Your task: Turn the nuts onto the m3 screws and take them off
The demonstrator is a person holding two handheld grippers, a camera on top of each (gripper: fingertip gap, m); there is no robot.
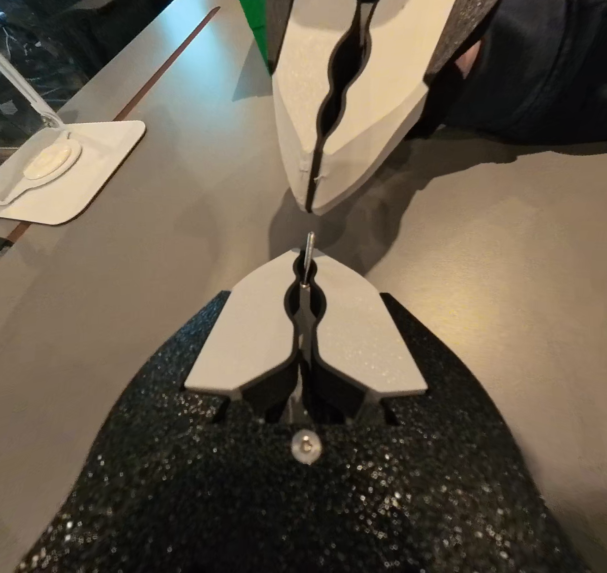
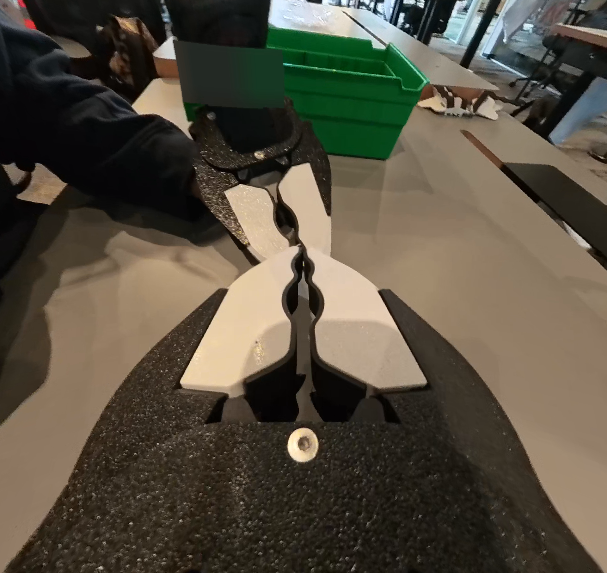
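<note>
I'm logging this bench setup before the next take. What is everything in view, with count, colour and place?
Screw: one, silver, held in the left tongs, tip sticking out.
Bin: one, green, far side of table.
Table: one, grey.
Stand base: one, white, table's left edge.
Cloth: one, patterned, right of bin.
Nuts: none visible.
Left tongs: white fingers, shut on screw.
Right tongs: white fingers, shut; anything held cannot be told.
Sleeves: dark.

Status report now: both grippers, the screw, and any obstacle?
Left gripper shut on the screw, tip sticking out forward. Right gripper shut, tip facing the screw tip, small gap between. No nut visible. Grey table bare beneath.
</note>
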